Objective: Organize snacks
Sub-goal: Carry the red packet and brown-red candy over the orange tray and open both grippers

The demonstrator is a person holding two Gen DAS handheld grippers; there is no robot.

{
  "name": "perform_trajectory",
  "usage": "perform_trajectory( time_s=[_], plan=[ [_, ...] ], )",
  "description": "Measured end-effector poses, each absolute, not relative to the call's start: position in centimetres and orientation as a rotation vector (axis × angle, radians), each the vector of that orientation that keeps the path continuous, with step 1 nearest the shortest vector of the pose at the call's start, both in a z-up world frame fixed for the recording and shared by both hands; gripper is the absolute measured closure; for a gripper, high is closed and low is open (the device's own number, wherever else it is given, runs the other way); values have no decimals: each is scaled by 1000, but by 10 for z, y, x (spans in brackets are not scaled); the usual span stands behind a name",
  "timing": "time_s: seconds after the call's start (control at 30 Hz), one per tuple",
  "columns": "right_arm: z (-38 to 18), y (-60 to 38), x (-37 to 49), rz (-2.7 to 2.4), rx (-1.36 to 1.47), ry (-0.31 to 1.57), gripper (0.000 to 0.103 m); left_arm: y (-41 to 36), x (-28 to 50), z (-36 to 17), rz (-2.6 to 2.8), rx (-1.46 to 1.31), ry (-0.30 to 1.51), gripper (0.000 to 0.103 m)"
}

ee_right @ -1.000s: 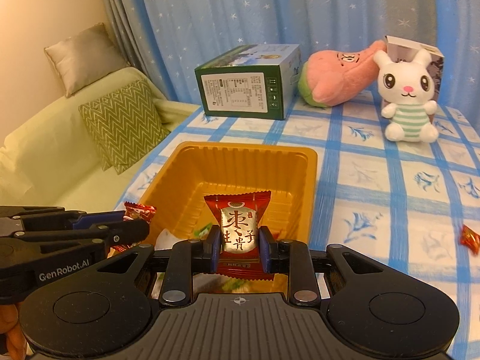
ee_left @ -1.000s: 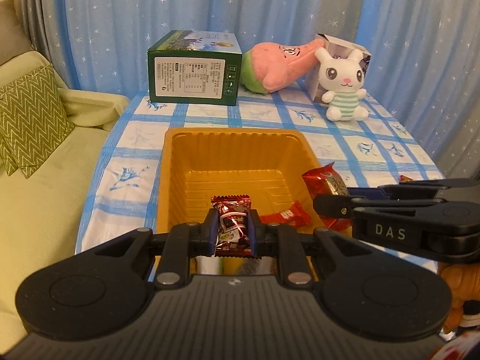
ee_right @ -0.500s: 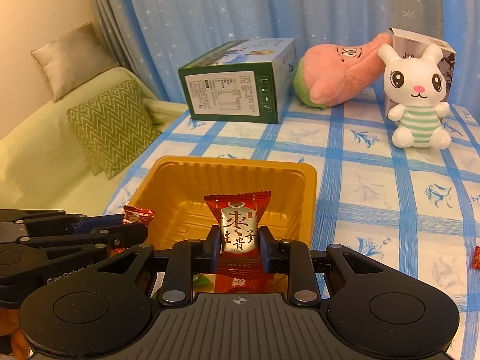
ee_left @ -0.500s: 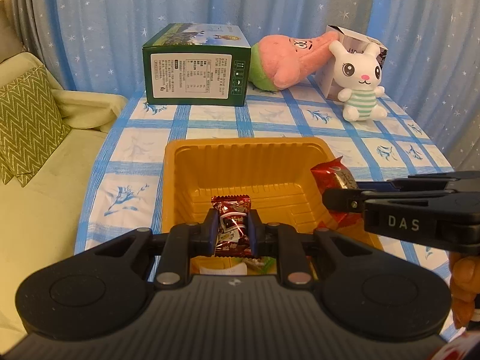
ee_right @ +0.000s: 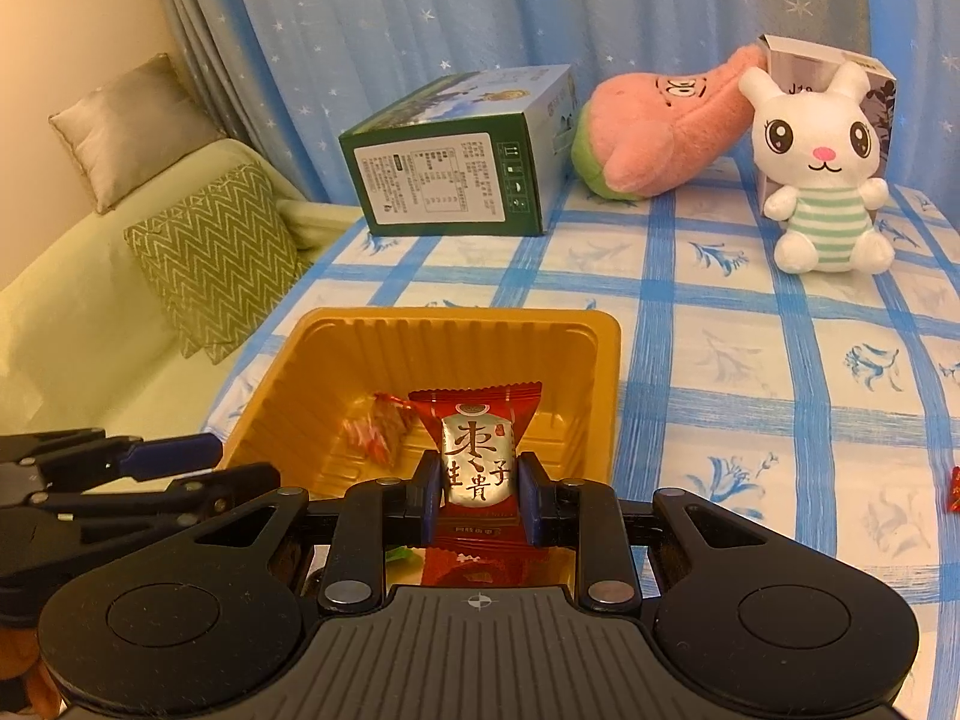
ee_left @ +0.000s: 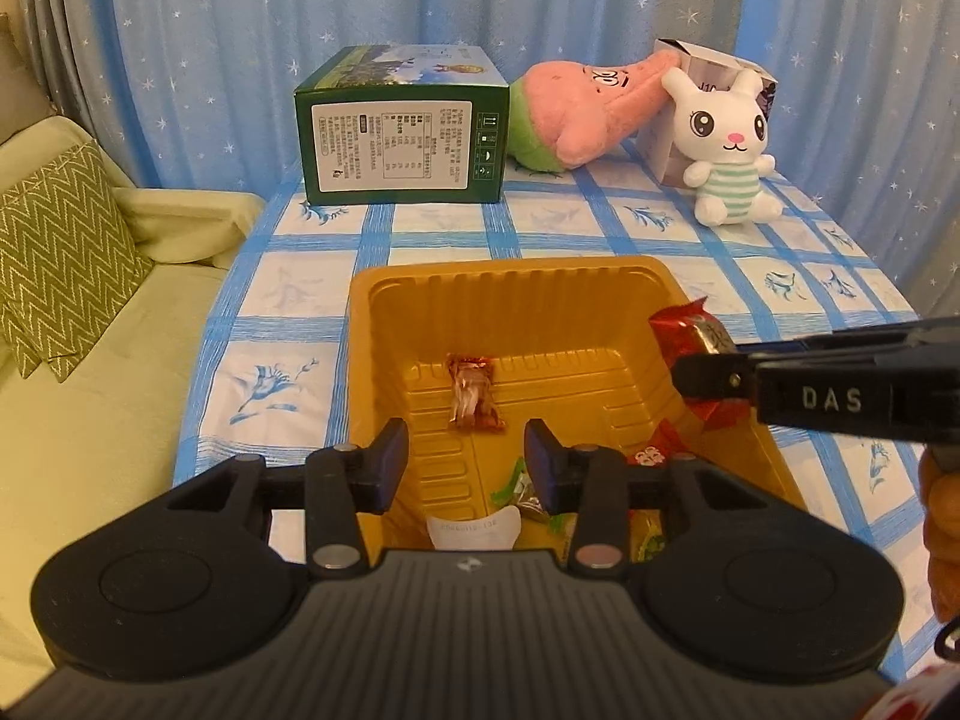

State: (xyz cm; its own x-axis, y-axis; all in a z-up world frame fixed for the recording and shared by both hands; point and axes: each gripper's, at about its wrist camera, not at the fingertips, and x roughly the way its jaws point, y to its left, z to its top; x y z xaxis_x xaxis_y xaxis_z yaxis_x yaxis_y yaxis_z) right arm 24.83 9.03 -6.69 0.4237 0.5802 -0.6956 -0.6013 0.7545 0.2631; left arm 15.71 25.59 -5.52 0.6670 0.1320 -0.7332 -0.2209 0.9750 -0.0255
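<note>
My left gripper [ee_left: 467, 456] has just been opening its jaws; they stand apart with nothing between them, and the brown candy [ee_left: 474, 399] it carried lies on the floor of the tray [ee_left: 510, 276], toward the far wall. My right gripper [ee_right: 477, 495] has its jaws narrow and clamped on the red candy [ee_right: 478, 462], held upright over the near part of the tray.

My main worry is the right release. In the left view the red candy [ee_left: 696, 354] hangs close to the tray's right wall, so if I open there it may strike the rim and tip out onto the desk [ee_right: 750, 360]. I judge I should bring it more toward the middle first.

The two grippers are near each other over a small tray. Pulling the left one back carelessly could knock the right jaws or catch the tray's near edge and slide it; the tray looks light.

The near end already holds several wrappers [ee_left: 528, 495], so a candy dropped there could slip off the heap.

One stray candy [ee_right: 954, 489] lies on the desk at far right, easy to forget.
</note>
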Motion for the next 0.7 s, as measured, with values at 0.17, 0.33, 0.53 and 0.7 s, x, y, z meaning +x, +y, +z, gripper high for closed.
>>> perform_trajectory(
  time_s=[0.17, 0.33, 0.53, 0.7],
  plan=[
    [-61, 96, 248, 744, -18, 851, 76, 254, 153, -53, 194, -120, 812, 63],
    [-55, 103, 253, 788, 29, 838, 75, 254, 148, -52, 200, -124, 813, 59],
    [-48, 89, 249, 753, 65, 817, 34, 253, 132, -47, 217, -129, 800, 46],
    [-46, 63, 234, 711, 83, 839, 34, 243, 116, -37, 217, -156, 782, 41]
  ],
)
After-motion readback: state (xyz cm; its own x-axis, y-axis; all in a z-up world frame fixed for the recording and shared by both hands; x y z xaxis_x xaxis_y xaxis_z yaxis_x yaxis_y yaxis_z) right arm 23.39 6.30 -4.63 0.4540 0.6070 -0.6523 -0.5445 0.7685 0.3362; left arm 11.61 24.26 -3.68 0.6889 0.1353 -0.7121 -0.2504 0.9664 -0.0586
